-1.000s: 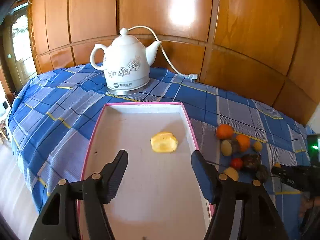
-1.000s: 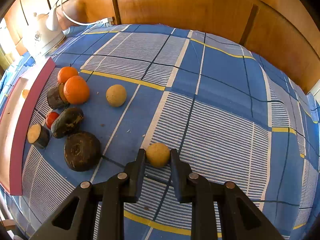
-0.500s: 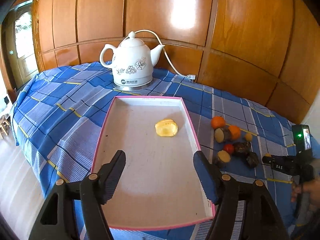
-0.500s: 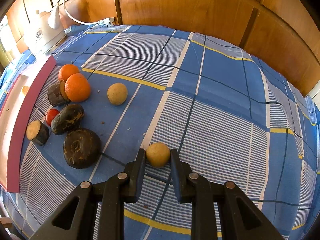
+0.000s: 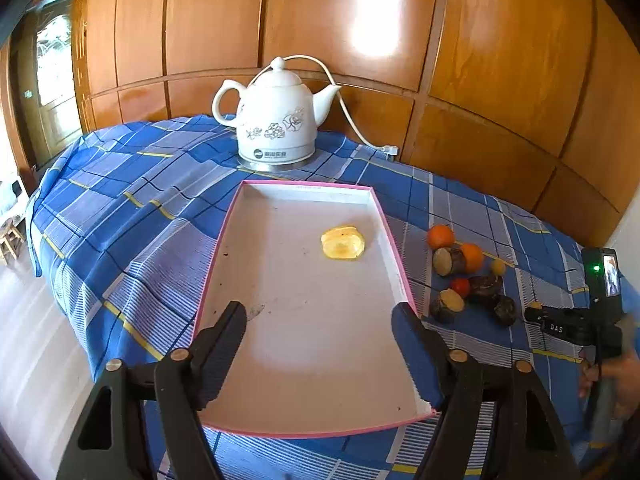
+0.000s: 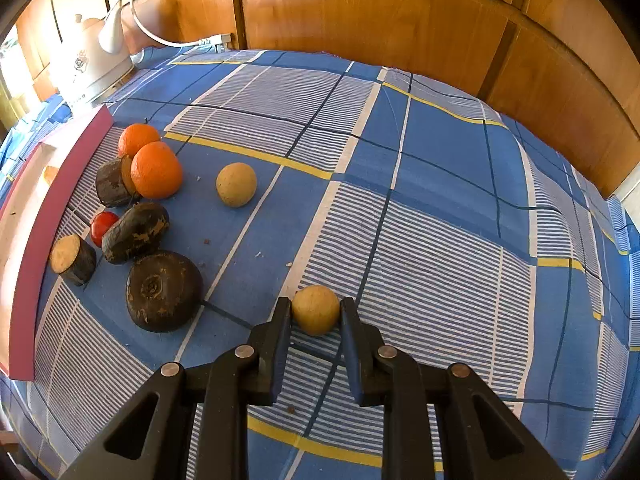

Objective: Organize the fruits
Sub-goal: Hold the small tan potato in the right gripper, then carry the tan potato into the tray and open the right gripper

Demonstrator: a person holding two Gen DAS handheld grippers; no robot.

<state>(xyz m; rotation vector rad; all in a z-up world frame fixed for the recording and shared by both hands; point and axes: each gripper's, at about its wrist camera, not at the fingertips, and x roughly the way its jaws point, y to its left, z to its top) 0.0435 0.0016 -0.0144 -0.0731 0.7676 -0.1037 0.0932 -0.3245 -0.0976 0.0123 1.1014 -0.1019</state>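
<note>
**Desk:** What does the right-hand view show?

**Photographer:** The right gripper (image 6: 315,312) has closed on a small tan round fruit (image 6: 315,309), one finger touching each side at its widest part. The fruit sits on the blue plaid tablecloth (image 6: 440,208), well apart from the other produce: two oranges (image 6: 154,168), a second tan fruit (image 6: 236,183), a cherry tomato (image 6: 102,226) and several dark-skinned pieces (image 6: 162,290) clustered just beside the pink-rimmed tray (image 6: 60,184).

**Desk:** And the left?

**Photographer:** The left gripper (image 5: 320,328) hangs wide and empty above the near end of the tray (image 5: 304,434), which holds one yellow fruit piece (image 5: 343,243). A white ceramic kettle (image 5: 276,120) stands beyond it.

**Desk:** How will that fruit handle?

**Photographer:** It looks light, firm and smooth-skinned, so it is likely to roll or squirt out if pinched off-centre. The grip across its middle seems the right place; a moderate squeeze should do, since a hard one may bruise it.

**Desk:** Progress?

**Photographer:** Early, by the look of it: most of the fruit lies outside the tray.
</note>
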